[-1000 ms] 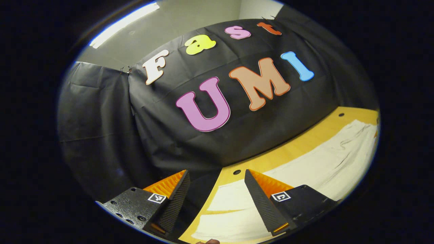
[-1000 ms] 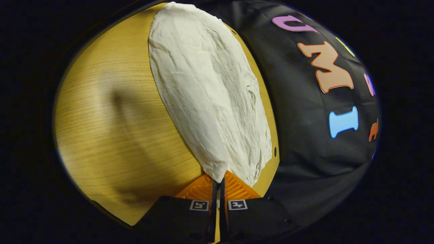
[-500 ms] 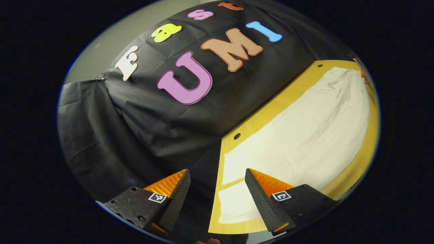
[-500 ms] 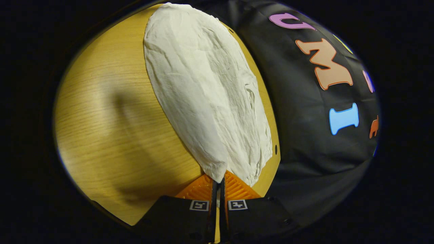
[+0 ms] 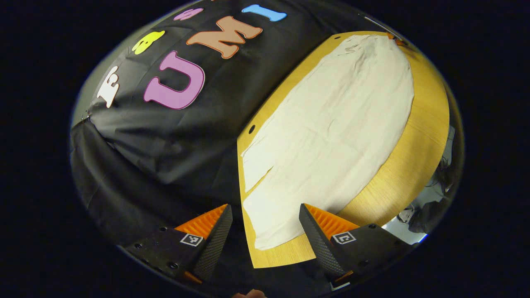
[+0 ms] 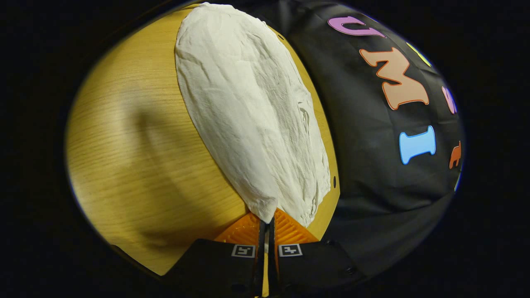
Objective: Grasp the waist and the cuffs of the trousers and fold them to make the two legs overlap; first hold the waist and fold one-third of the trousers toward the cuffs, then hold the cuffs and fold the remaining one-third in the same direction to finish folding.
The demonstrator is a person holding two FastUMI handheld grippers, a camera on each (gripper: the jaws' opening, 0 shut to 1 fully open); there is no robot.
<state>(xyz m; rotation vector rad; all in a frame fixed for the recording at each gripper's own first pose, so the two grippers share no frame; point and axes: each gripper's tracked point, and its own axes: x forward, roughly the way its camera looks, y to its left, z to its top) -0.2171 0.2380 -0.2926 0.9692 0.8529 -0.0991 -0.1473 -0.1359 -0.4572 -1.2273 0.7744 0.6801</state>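
Your left gripper [image 5: 265, 231] has swung down over the last second and now hangs spread wide, holding nothing, just above the near cuff end of the trousers [image 5: 331, 132] on the table [image 5: 426, 136], lined up for the grab. At the far waist end, your right gripper [image 6: 267, 227] stays clamped on the trousers' corner.

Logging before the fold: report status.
Left gripper open above trousers' cuff end. Right gripper shut on trousers' near end. Trousers flat on table. Nothing in the way.
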